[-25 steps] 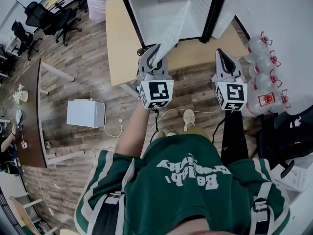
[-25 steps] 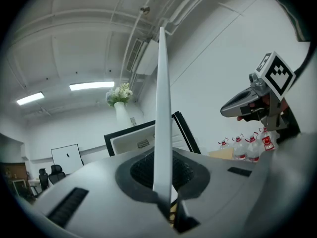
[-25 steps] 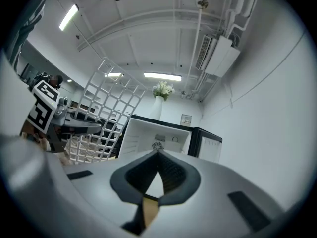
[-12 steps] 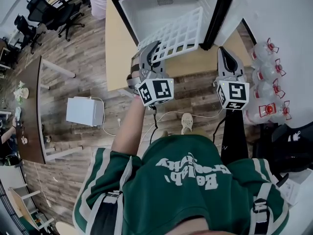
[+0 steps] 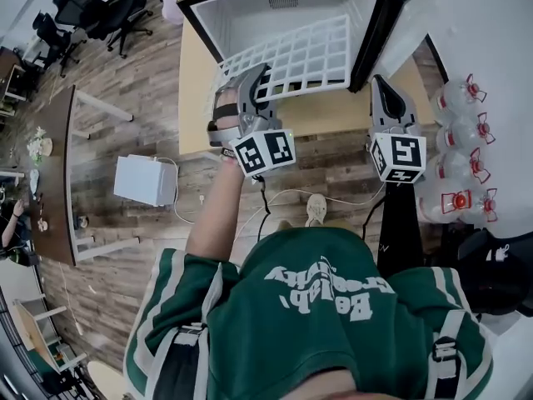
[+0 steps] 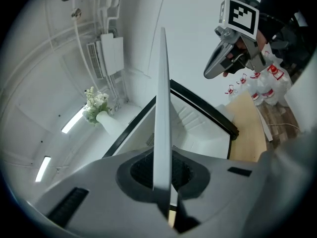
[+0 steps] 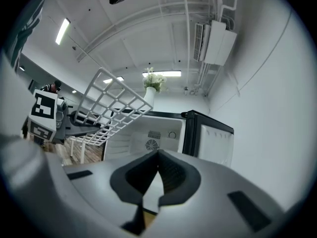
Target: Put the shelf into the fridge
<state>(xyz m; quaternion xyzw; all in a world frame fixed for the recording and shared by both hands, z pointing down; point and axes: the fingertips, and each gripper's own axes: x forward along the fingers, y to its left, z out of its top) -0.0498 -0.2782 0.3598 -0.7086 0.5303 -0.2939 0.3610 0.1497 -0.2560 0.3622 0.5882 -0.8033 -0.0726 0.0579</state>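
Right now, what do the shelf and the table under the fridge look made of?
Shelf: a white open grid of thin bars, smooth and even in colour, so coated wire or moulded plastic; I cannot tell which. Table: a pale tan, matte, wood-look top, probably laminate or veneer rather than solid wood.

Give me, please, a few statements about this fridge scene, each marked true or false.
1. The left gripper is clamped on the white wire shelf. True.
2. The fridge is closed. False: its door is open and the white inside shows.
3. The right gripper also holds the shelf. False: its jaws are together on nothing, and it is apart from the shelf, to the right.
4. Bottles with red caps stand at the right edge of the head view. True.
5. The fridge stands on the floor. False: it sits on a wooden table.
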